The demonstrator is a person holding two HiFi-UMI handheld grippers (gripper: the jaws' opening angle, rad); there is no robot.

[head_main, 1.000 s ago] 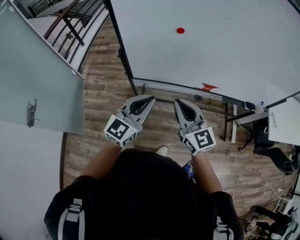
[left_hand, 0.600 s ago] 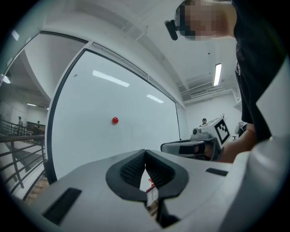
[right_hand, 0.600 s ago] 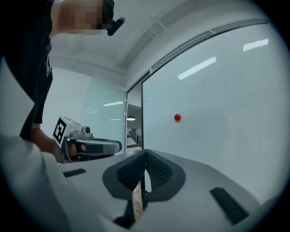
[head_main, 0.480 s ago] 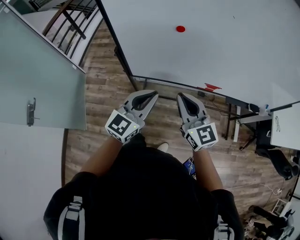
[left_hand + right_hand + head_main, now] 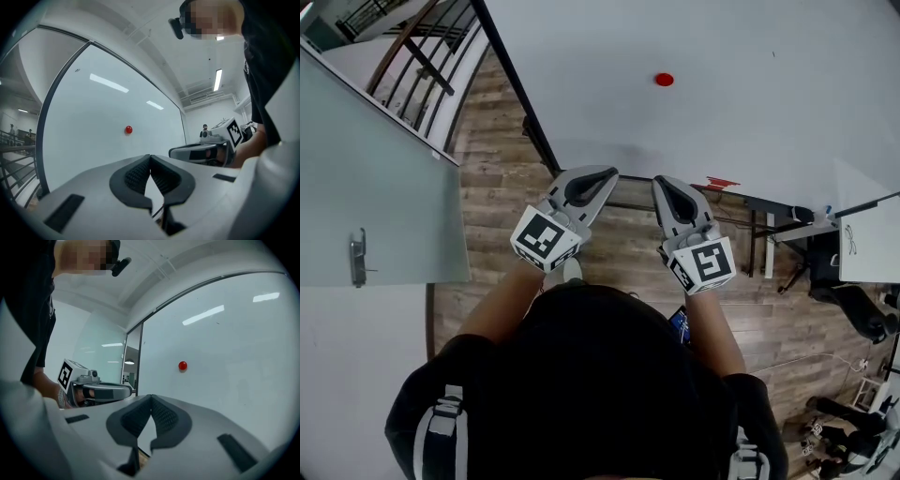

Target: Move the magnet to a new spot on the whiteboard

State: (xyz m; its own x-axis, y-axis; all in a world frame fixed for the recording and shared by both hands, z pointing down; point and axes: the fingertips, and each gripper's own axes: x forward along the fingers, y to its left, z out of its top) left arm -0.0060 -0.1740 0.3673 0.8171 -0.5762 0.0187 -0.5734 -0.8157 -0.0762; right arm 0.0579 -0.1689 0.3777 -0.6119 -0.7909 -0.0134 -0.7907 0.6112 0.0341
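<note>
While both grippers sit low and central in the head view, neither is near the magnet [image 5: 664, 79]. It's a small red dot on the whiteboard [image 5: 769, 122], upper centre of the frame, well apart from both tips. Left gripper view puts the magnet [image 5: 128, 130] left of centre, above the tips. Right gripper view puts the magnet [image 5: 183, 365] right of centre.

Left gripper [image 5: 607, 172]: fingers [image 5: 135, 176] fully closed, tips touching, nothing between them. Right gripper [image 5: 660, 182]: same, fingers [image 5: 165, 417] pressed together at the tips, empty.

Risks, my read:
- Going in closed would just shove the magnet along the board or knock it off. One gripper has to open before contact.
- Magnet looks small and low-profile, so there's little rim to pinch. An off-centre pinch could squirt it out, and it would snap back at a random spot or drop to the wooden floor [image 5: 506, 187].
- Pulling at a slant would drag it across the surface instead of lifting it clear, and the tips could scrape the board.
- Grippers are side by side and close together, so reaching with both invites a clash. Better to use one.

Orientation: round from the front, no long axis that I can see. One flat face sits on the board, the other points out toward the person. Thickness can't be told from these views. Any approach angle around the rim looks equivalent.
</note>
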